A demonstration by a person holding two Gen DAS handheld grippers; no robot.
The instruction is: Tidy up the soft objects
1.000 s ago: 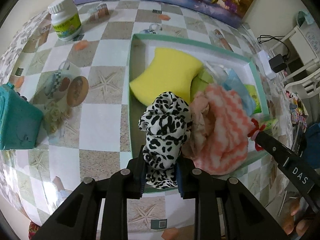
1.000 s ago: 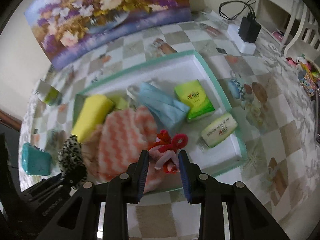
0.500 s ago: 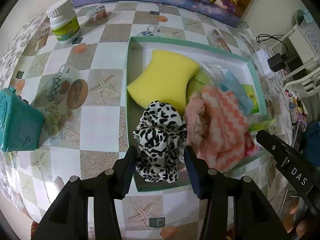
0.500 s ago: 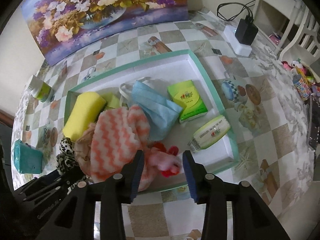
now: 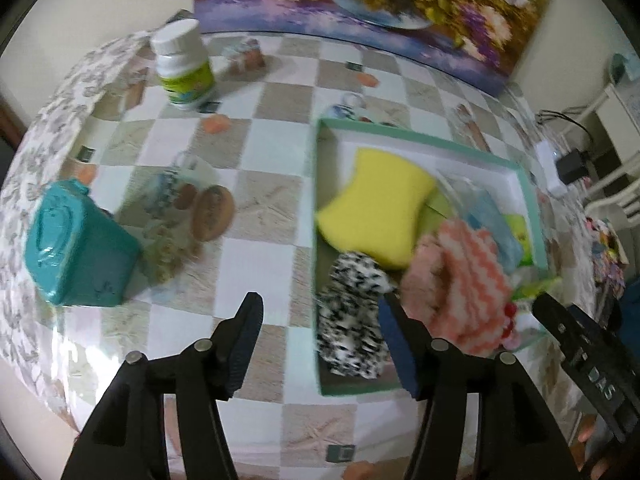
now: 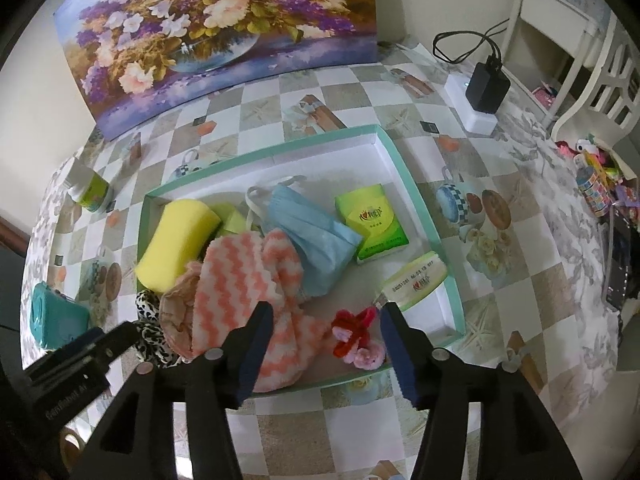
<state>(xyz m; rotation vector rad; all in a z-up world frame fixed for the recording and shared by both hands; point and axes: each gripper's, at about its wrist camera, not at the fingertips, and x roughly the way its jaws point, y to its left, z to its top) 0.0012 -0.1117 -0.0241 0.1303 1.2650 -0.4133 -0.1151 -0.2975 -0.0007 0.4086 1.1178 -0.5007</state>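
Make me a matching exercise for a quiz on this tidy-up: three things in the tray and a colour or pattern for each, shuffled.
Things:
1. sponge
2. face mask
3. scrunchie

Looks:
a. black-and-white leopard print
b. yellow
c. light blue

Pairs: 1-b, 2-c, 3-a. All three lie inside the green-rimmed tray.

Left claw open above the near corner of the tray

The left claw [image 5: 320, 336] has just been opening and holds nothing; the spotted cloth [image 5: 354, 320] lies in the green tray [image 5: 440, 142] beside the yellow sponge [image 5: 380, 212] and the pink striped towel [image 5: 468, 280]. A white bottle [image 5: 184, 66] and a teal box [image 5: 76, 248] stand on the desk [image 5: 260, 264].
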